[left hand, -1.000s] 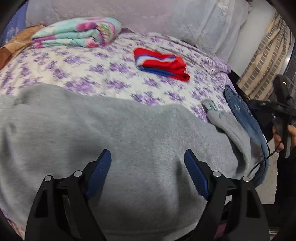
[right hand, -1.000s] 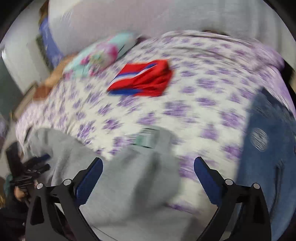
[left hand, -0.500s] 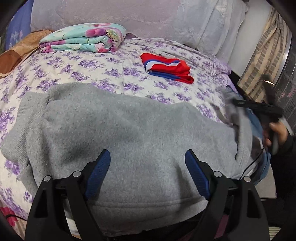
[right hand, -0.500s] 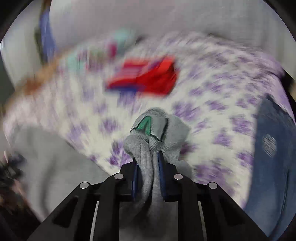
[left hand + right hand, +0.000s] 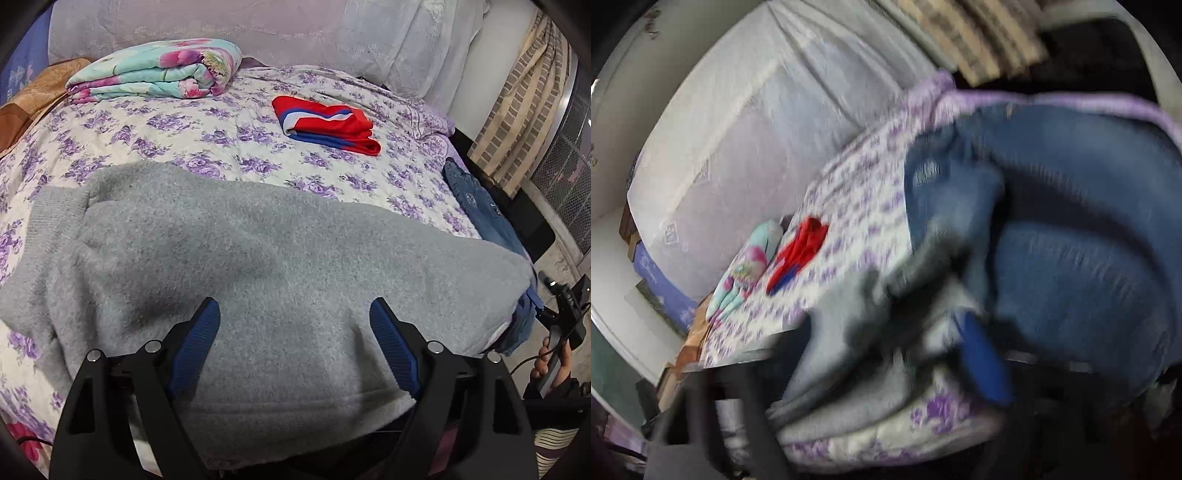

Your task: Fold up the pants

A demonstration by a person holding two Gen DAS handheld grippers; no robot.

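Grey fleece pants (image 5: 280, 251) lie spread across the near half of the bed, folded into a wide slab. My left gripper (image 5: 294, 310) hovers open over their near edge, with nothing pinched between its blue pads. My right gripper (image 5: 569, 317) shows at the bed's right corner, held by a hand. In the blurred, rolled right wrist view my right gripper (image 5: 849, 376) has its jaws opening. One blue pad (image 5: 982, 362) stands clear of the grey pants (image 5: 849, 350), whose fabric lies loose between the fingers.
Blue jeans (image 5: 480, 210) hang over the bed's right edge and fill the right wrist view as jeans (image 5: 1071, 240). A folded red, white and blue garment (image 5: 325, 123) and a folded floral blanket (image 5: 155, 74) lie farther back. Pillows line the headboard.
Half a second ago my right gripper was shut on the pants' labelled end. It has let go, swung to the bed's right corner and rolled. That end no longer shows.
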